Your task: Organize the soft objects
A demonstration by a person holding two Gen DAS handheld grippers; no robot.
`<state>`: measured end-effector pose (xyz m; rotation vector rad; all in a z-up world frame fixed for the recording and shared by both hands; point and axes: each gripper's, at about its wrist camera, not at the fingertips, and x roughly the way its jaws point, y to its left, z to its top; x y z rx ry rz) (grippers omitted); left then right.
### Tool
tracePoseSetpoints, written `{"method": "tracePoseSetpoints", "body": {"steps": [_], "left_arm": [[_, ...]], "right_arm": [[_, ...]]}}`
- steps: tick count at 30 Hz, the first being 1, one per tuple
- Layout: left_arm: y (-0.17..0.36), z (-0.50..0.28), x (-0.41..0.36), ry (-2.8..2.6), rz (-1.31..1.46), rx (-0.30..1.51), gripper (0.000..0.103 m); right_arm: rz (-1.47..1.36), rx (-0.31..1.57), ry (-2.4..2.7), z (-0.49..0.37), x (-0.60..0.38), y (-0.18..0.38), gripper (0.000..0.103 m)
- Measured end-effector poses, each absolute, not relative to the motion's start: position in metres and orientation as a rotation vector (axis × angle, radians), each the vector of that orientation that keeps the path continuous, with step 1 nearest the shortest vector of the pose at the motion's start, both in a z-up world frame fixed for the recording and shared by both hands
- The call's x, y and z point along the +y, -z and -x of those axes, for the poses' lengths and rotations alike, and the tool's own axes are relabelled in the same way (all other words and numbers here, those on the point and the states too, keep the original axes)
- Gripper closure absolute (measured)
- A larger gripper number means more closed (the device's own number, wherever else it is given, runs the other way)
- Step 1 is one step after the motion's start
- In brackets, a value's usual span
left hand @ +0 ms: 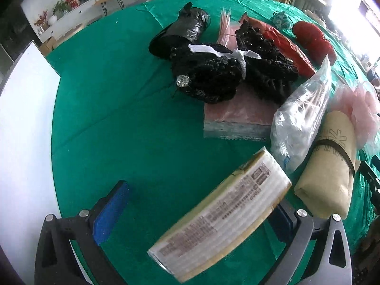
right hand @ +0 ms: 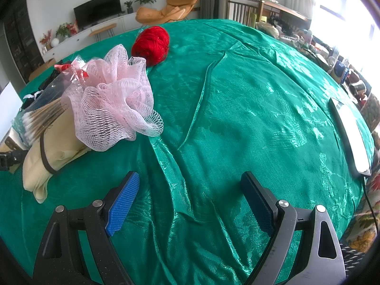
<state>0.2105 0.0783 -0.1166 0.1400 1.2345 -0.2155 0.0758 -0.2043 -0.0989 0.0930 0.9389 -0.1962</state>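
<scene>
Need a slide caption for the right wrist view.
Open right gripper hovers over green satin tablecloth, beside pink mesh bath pouf and red yarn ball.

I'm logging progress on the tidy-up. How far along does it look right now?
Early, apparently. Nothing looks sorted: black beaded pieces, cotton swabs, beige roll, pink mesh puff and red yarn still clutter the green cloth. A wrapped pack lies between the open left claw; the right claw is empty.
</scene>
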Motion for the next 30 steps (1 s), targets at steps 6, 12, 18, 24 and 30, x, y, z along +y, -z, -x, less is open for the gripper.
{"method": "tracePoseSetpoints", "body": {"steps": [6,12,18,24,30], "left_arm": [[0.104,-0.201,0.087,0.165,-0.138,1.272,0.000],[0.080,-0.194,0.105,0.099,-0.117,1.189,0.000],[0.075,-0.197,0.117,0.098,-0.043,1.182,0.000],[0.080,-0.195,0.106,0.238,-0.045,1.201,0.000],[0.078,-0.192,0.092,0.304,-0.135,1.206,0.000]], "right_arm": [[-0.092,0.938,0.197,-0.076,-0.204,0.099,0.014],[-0.092,0.938,0.197,-0.076,-0.205,0.099,0.013],[-0.092,0.938,0.197,-0.076,-0.205,0.100,0.014],[-0.091,0.937,0.198,-0.076,-0.204,0.100,0.014],[-0.089,0.937,0.198,-0.076,-0.205,0.100,0.014]]}}
